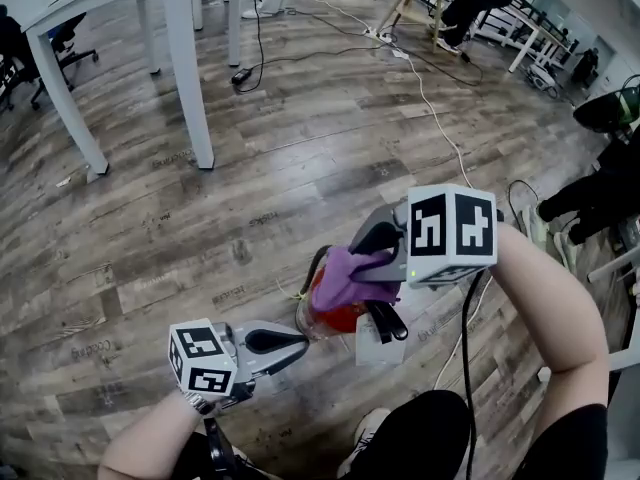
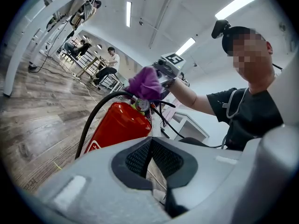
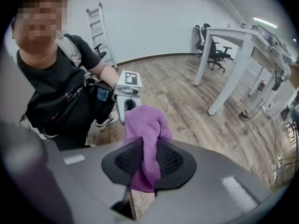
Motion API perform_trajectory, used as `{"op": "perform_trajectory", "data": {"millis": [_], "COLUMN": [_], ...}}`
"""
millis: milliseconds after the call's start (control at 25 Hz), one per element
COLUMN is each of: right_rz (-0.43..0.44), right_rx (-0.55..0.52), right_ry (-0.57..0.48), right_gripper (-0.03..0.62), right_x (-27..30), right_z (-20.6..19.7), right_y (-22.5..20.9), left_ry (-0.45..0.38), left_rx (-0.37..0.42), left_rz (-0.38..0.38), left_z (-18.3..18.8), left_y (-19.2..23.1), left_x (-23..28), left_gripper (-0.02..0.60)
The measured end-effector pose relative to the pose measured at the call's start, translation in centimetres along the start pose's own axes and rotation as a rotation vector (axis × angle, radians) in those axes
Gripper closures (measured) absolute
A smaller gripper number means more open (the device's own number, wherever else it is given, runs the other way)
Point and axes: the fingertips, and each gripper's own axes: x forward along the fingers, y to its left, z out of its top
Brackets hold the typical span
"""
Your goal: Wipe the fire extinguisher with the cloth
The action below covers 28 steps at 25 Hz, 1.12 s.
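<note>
Right gripper (image 3: 148, 160), jaws narrowed and clamped on the bunched purple cloth (image 3: 145, 127), which bulges out past the tips with a short tail hanging behind them. In the head view I have it tilted down from the right over the top of the red fire extinguisher (image 1: 335, 313). The extinguisher stands upright on the wooden floor (image 1: 300, 138), near my feet and well apart from the white table (image 1: 190, 68) at far left. From the left gripper view the cloth appears to rest on the valve head, just above the gauge (image 2: 142, 105).

Left gripper (image 2: 150, 157), jaws pressed together on nothing, held level just left of the cylinder and pointing at it; I cannot tell whether it touches.

To wipe well, I judge the clamp should stay firm and only the soft bulge should meet the metal. I would drag it from the head down over the red shoulder and round the body in overlapping passes. The hard jaw tips should stay clear of the gauge and the black hose (image 2: 91, 120). A push from one side could rock the cylinder, so the closed left gripper could brace its flank.
</note>
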Motion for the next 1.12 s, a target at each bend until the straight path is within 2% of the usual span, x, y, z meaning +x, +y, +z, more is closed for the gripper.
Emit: {"op": "perform_trajectory", "data": {"millis": [160,280,440,680,800,880,920,1080,1120], "right_rz": [0.046,0.058,0.077,0.043,0.038,0.065,0.081,0.043,0.024], "right_rx": [0.138,0.169,0.123,0.023,-0.018,-0.002,0.028,0.256,0.306], "right_ry": [-0.069,-0.087,-0.046,0.004,-0.003,-0.072,-0.141,-0.457,-0.501], "right_gripper": [0.522,0.522,0.522,0.522,0.522,0.522,0.522,0.522,0.522], "right_x": [1.6,1.5,0.0,-2.5,-3.4,-4.1,-4.6,-6.9,-7.2], "right_z": [0.5,0.5,-0.1,-0.6,-0.6,0.4,1.2,3.6,3.8], "right_y": [-2.9,-3.1,-0.7,4.4,7.4,9.0,9.5,7.3,6.6], "left_ry": [-0.004,-0.009,-0.015,-0.023,-0.025,-0.038,-0.052,-0.161,-0.195], "left_rx": [0.006,0.0,0.003,0.01,0.021,0.037,0.055,0.154,0.161], "left_rz": [0.002,0.005,0.002,-0.009,-0.015,-0.028,-0.038,-0.06,-0.062], "left_z": [-0.2,-0.1,0.0,0.3,0.5,1.2,1.8,5.6,6.5], "left_y": [-0.2,-0.2,-0.3,-0.7,-1.1,-1.8,-2.4,-4.8,-5.3], "left_x": [-0.3,-0.5,-0.6,-0.7,-0.6,-0.6,-0.6,-0.2,-0.1], "left_gripper": [0.581,0.581,0.58,0.581,0.58,0.58,0.58,0.572,0.494]}}
